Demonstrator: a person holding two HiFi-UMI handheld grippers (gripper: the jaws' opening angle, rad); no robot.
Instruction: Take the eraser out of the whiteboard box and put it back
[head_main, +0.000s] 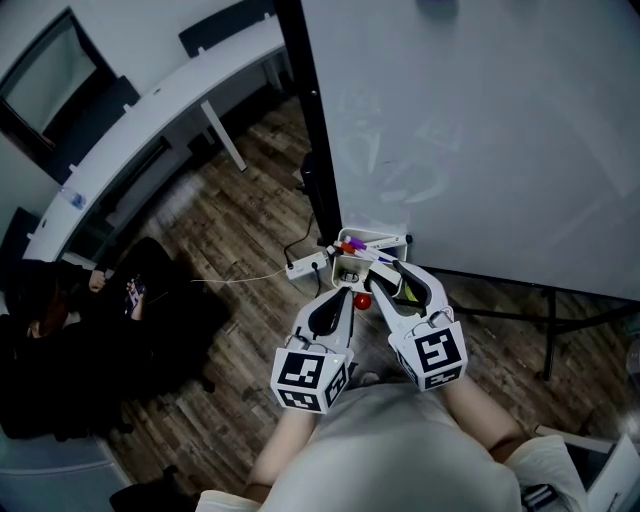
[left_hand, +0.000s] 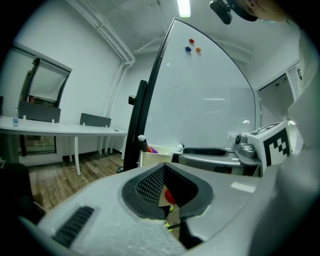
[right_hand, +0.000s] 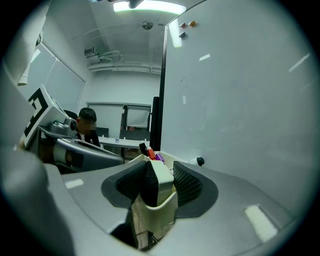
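The eraser (right_hand: 163, 176), white with a black felt face, stands upright in the cream whiteboard box (right_hand: 156, 211). My right gripper (right_hand: 159, 186) is shut on the eraser, one pad on each side. In the head view the box (head_main: 352, 264) hangs at the lower left corner of the whiteboard (head_main: 480, 130) with markers (head_main: 352, 245) sticking out of it. My right gripper (head_main: 386, 270) reaches into it from the near side. My left gripper (head_main: 343, 291) sits beside it to the left, just short of the box (left_hand: 152, 157). Its pads meet with nothing between them (left_hand: 164, 166).
A small red thing (head_main: 362, 300) shows below the box between the two grippers. A power strip (head_main: 305, 265) with its cable lies on the wood floor. The board's black post (head_main: 305, 120) and stand leg (head_main: 548, 330) flank the box. A seated person (head_main: 60, 300) is at the left, by a long white desk (head_main: 150, 110).
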